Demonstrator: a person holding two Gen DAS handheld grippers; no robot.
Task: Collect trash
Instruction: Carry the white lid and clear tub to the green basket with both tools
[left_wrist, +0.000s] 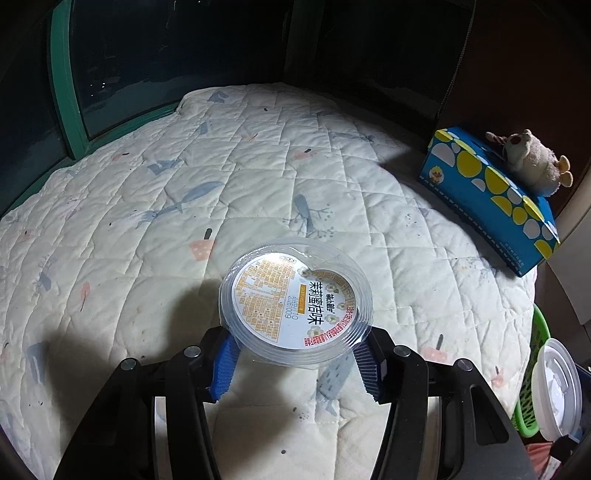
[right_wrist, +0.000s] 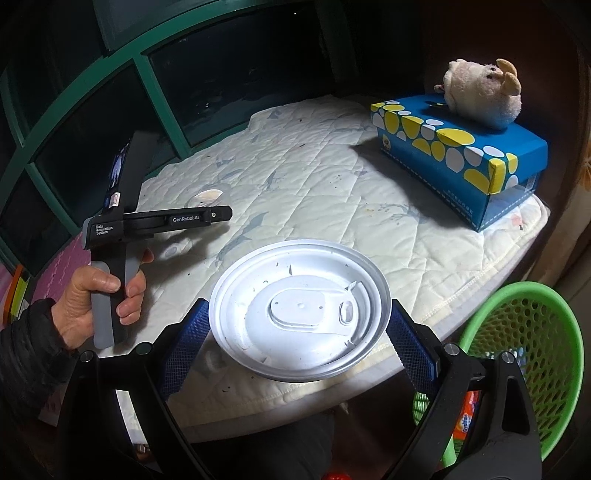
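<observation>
While its printed seal faces up and tilts toward the lens, a clear plastic jelly cup (left_wrist: 295, 302) sits clamped between the blue pads of the left gripper (left_wrist: 295, 363), jaws closed about its rim from both sides; round, it has no long axis, though its printed text runs toward 5 o'clock. It hangs just above a quilted mat (left_wrist: 221, 166), with a blue tissue box (left_wrist: 487, 192) at 2 o'clock and a plush toy (left_wrist: 532, 162) lying on top of it, well apart. The right gripper (right_wrist: 299, 343) pinches a white drink lid (right_wrist: 299, 310) flat side up, sip tab toward 3 o'clock, over the mat's near edge. A green mesh basket (right_wrist: 546, 332) stands at 4 o'clock, beside the lid. The person's left hand (right_wrist: 99, 306) grips its handle at 9 o'clock.
</observation>
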